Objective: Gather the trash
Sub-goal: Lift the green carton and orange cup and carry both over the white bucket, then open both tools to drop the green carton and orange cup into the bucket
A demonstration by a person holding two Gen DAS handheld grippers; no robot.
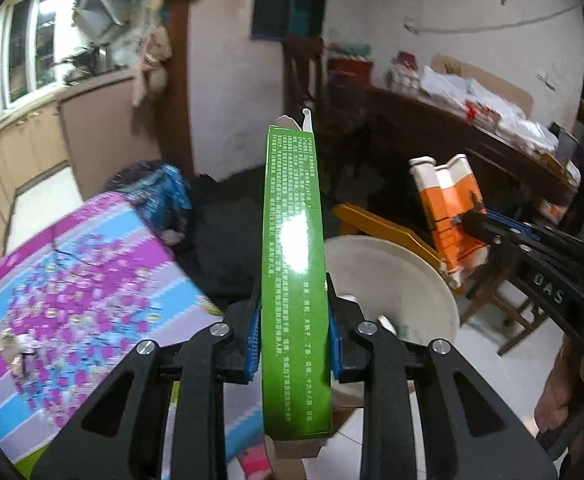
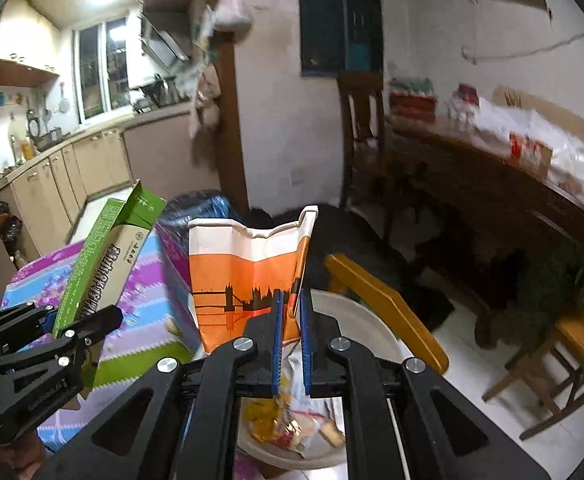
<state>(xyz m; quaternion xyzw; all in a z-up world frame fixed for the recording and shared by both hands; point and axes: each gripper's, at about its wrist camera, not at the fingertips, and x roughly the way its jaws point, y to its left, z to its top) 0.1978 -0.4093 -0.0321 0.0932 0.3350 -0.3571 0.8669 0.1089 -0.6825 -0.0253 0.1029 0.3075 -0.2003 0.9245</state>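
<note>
The left claw [image 1: 294, 332] is clamped on a tall green box [image 1: 294, 264], held upright. The right claw [image 2: 291, 344] pinches a crumpled orange paper bag [image 2: 248, 276]. Both hang over a pale round bin [image 1: 396, 280], near a chair [image 2: 388, 304] and right of a flowered cloth [image 1: 72, 280]. Both pieces look collected but not yet dropped. Only the right view shows wrappers [image 2: 288, 428] already in the bin.

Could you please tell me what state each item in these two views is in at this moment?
left claw: shut on green box
right claw: shut on orange paper cup
green box: end flap open, held clear
orange paper cup: crushed flat
white basin: holds wrappers
</note>
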